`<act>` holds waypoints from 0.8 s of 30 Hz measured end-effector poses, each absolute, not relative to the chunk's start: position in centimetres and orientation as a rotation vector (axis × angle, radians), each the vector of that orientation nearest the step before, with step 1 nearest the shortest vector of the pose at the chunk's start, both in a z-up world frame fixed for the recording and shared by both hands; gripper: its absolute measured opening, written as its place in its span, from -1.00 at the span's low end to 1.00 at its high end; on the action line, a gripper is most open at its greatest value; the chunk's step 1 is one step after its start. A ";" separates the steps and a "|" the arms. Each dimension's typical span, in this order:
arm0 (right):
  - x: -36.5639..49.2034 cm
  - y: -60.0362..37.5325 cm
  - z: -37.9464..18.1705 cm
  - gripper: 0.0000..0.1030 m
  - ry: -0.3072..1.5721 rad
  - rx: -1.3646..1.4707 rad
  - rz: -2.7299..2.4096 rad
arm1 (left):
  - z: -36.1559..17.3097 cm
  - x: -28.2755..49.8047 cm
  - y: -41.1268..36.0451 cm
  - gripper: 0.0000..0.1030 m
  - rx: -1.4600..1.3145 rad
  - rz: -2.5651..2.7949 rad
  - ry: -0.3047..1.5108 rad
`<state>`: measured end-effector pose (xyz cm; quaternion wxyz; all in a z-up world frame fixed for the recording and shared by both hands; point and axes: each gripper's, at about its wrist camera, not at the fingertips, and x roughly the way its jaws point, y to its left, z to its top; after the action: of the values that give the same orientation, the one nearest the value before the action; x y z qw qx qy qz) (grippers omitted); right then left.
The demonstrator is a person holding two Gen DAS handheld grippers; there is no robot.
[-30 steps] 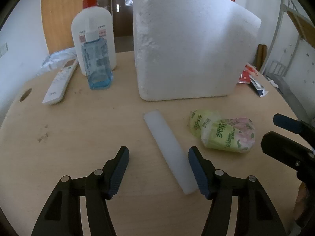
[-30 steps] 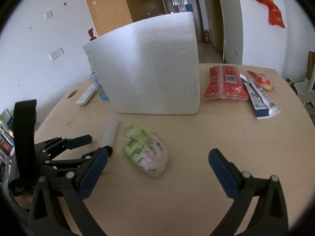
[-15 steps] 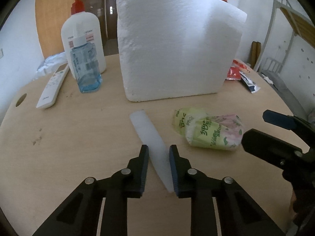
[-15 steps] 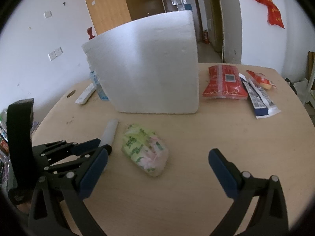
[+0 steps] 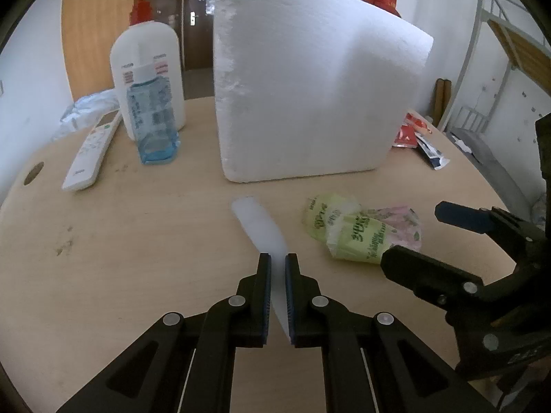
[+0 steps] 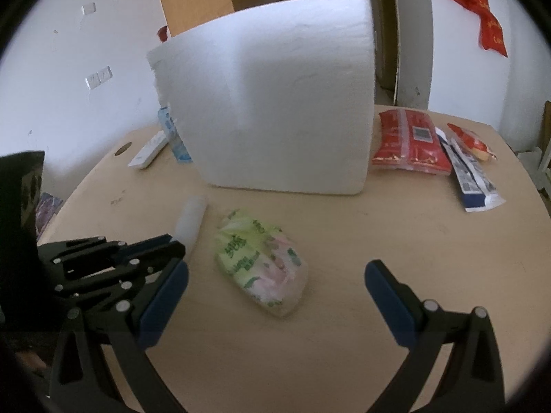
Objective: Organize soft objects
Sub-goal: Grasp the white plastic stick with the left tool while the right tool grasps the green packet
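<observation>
A long white foam strip [image 5: 261, 227] lies on the wooden table [image 5: 137, 241]. My left gripper [image 5: 277, 261] is shut on its near end; it also shows in the right wrist view [image 6: 172, 242] holding the foam strip [image 6: 191, 218]. A green and pink soft tissue pack [image 5: 361, 232] lies to the right of the strip. My right gripper [image 6: 275, 282] is open and empty, hovering just in front of the tissue pack [image 6: 261, 261]. In the left wrist view the right gripper [image 5: 434, 237] stands at the right, beside the pack.
A big white foam block [image 5: 310, 103] stands behind the strip. A white pump bottle [image 5: 148, 69], a blue bottle [image 5: 153, 120] and a remote [image 5: 93, 155] are at the back left. Red snack packets [image 6: 409, 141] and a blue-white packet [image 6: 471, 175] lie at the back right.
My left gripper has closed from wide open onto the near end of the foam strip and moved forward a little. The right gripper has stayed open over the tissue pack.
</observation>
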<state>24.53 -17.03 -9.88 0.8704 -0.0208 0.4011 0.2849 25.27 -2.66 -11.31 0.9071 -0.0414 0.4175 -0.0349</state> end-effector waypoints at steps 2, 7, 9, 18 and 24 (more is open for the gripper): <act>24.7 -16.8 -10.0 1.00 0.843 -0.047 0.598 | -11.2 25.2 -2.4 -0.84 -0.088 -0.064 0.857; 25.0 -16.2 -10.3 1.00 0.849 -0.068 0.596 | -11.1 25.0 -1.6 -0.84 -0.096 -0.058 0.861; 25.1 -15.9 -10.4 1.00 0.854 -0.073 0.600 | -11.0 25.0 -1.2 -0.84 -0.102 -0.053 0.862; 25.5 -14.6 -10.2 1.00 0.841 -0.154 0.592 | -10.0 24.4 0.2 -0.84 -0.102 -0.018 0.827; 26.2 -13.6 -10.1 1.00 0.833 -0.198 0.603 | -9.9 24.3 0.6 -0.84 -0.095 -0.012 0.820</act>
<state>26.23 -13.61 -10.12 0.8661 -0.0947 0.3975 0.2880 24.32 0.56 -9.90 0.9161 -0.0460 0.3983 -0.0060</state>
